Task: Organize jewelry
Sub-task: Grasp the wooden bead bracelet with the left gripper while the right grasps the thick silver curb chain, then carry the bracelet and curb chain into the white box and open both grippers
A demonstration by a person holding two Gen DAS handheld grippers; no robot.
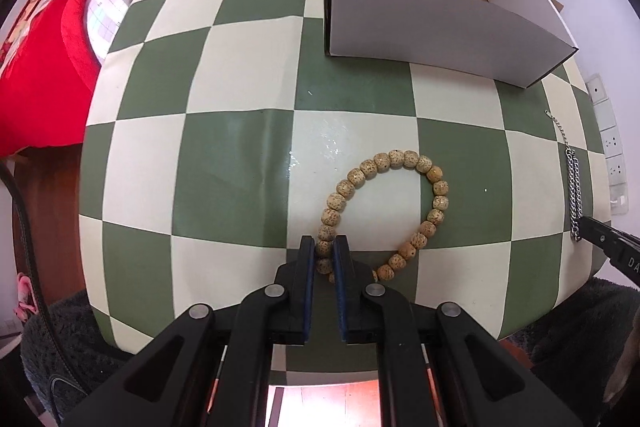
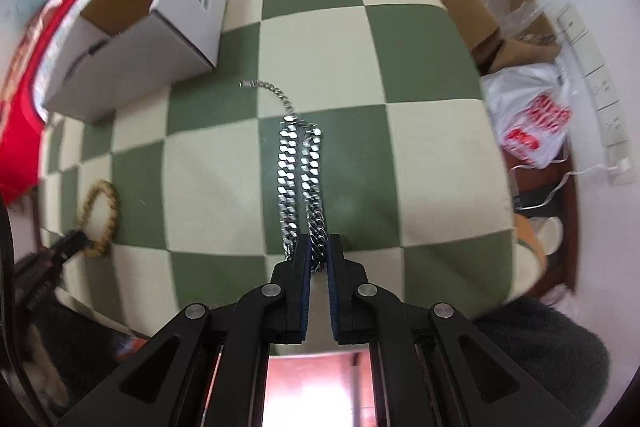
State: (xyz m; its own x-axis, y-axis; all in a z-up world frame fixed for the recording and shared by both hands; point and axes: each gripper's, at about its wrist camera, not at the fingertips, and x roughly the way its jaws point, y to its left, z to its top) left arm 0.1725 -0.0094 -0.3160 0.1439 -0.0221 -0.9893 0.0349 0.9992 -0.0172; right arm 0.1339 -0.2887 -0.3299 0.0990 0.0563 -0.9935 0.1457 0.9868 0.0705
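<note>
Pinching a beaded bracelet (image 1: 384, 215) between its narrowed pads, the left gripper (image 1: 325, 247) points down over the green-checked tablecloth (image 1: 224, 163). Beyond stands an open cardboard box (image 1: 420, 15). Farther right, the right gripper (image 2: 318, 247) clamps a silver chain (image 2: 298, 167), which trails across the cloth toward the box.

A bracelet of speckled tan wooden beads (image 1: 384, 211) lies as an open loop on the checkered table (image 1: 240, 167), one side pinched between tool pads. A silver curb-link chain (image 2: 300, 179) (doubled over, thin tail trailing) lies nearby, likewise pinched.
</note>
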